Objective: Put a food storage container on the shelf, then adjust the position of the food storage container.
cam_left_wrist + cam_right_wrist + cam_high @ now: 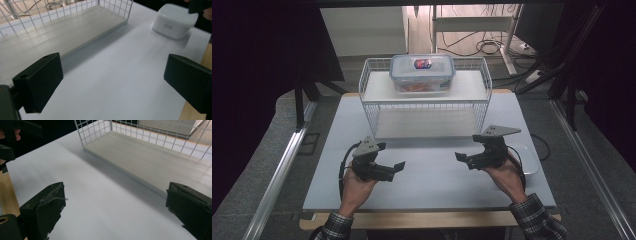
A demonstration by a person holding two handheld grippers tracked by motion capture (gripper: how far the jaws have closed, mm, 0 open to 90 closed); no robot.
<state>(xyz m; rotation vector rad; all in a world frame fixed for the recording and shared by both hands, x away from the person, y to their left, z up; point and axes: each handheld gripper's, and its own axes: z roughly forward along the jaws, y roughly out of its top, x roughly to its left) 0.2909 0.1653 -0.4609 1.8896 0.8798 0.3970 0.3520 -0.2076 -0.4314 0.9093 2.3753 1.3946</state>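
Hand-held gripper left and hand-held gripper right, which I keep over the tabletop, both have jaws spread apart, empty, facing each other.

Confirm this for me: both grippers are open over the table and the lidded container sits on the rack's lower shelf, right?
Not quite. The lidded container sits on the top shelf of the wire rack, not the lower one, which is bare; the high view shows it. The rest holds: the left gripper and right gripper are both open over the table.
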